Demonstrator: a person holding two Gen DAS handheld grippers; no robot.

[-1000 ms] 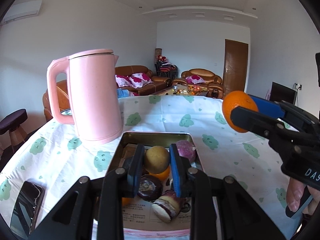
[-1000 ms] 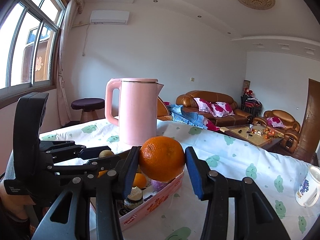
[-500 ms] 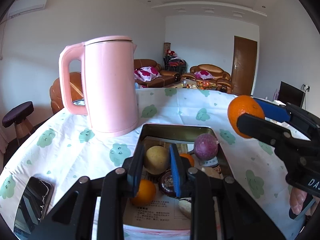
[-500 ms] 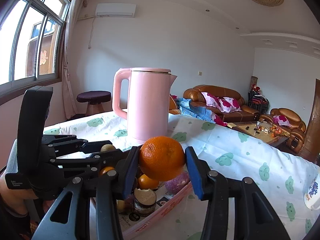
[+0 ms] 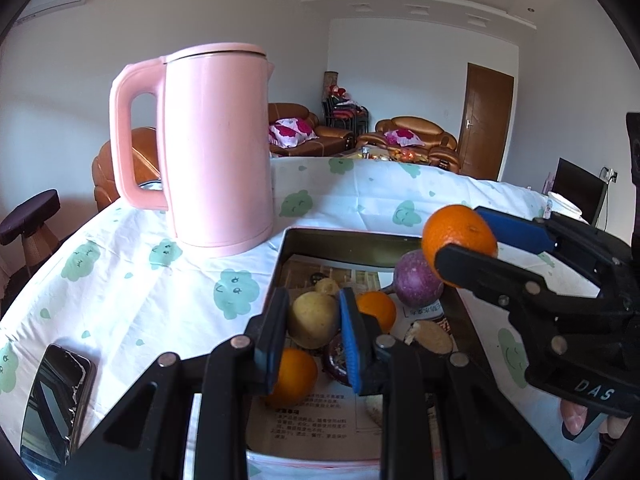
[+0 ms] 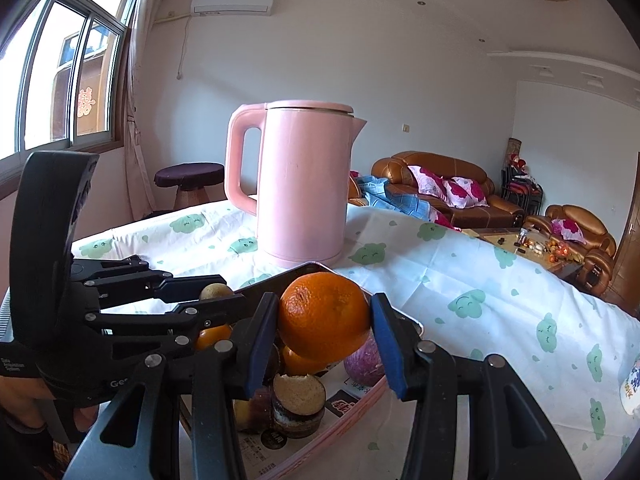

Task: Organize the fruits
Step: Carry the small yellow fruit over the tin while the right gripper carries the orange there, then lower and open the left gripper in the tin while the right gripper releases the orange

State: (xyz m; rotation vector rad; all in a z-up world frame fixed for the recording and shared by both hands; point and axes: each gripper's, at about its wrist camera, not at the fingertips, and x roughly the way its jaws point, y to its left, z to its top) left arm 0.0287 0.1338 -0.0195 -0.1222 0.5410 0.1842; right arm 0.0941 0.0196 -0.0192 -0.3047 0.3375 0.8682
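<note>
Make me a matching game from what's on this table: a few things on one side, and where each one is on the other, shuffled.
Things:
1. large round orange
2. yellowish-brown round fruit
3. tall pink plastic kettle
4. round purple fruit

Places:
A. standing on the tablecloth behind the tray
B. lying in the metal tray
C. between the right gripper's jaws
D. between the left gripper's jaws

Pairs: 1-C, 2-D, 3-A, 4-B

This is a home living room. Brown leather sofas (image 6: 440, 184) with pink floral cushions (image 6: 456, 190) stand around a low coffee table (image 6: 532, 246), with a wall air conditioner (image 6: 234, 0) above a curtained window (image 6: 60, 76) and a wooden door (image 5: 486, 120) at the far end. Nearer, a table under a cloud-print cloth (image 6: 460, 280) carries a pink electric kettle (image 6: 304, 184).
</note>
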